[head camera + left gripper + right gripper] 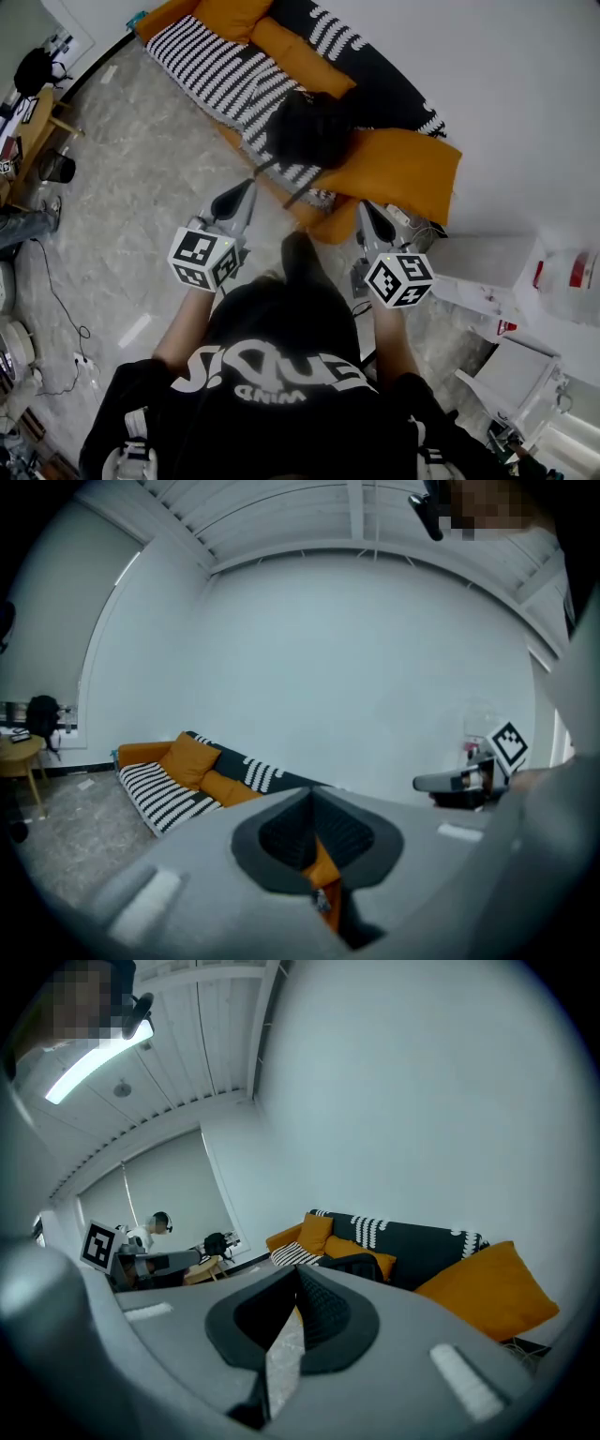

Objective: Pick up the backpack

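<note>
A black backpack (309, 127) lies on the striped seat of a sofa (202, 66), beside a large orange pillow (403, 169). In the head view both grippers are held out in front of the person, short of the sofa's front edge. My left gripper (249, 190) is shut and holds nothing. My right gripper (364, 210) is likewise shut and empty. In the right gripper view the backpack (356, 1265) shows just over the closed jaws of the right gripper (298, 1283). In the left gripper view my left gripper (312, 797) hides the backpack.
Pale marble floor (141, 216) lies before the sofa. A wooden side table (37, 122) with a black bag (36, 67) stands at left. White furniture (487, 272) is at right. A cable (66, 309) runs on the floor. A second person (159, 1223) is far back.
</note>
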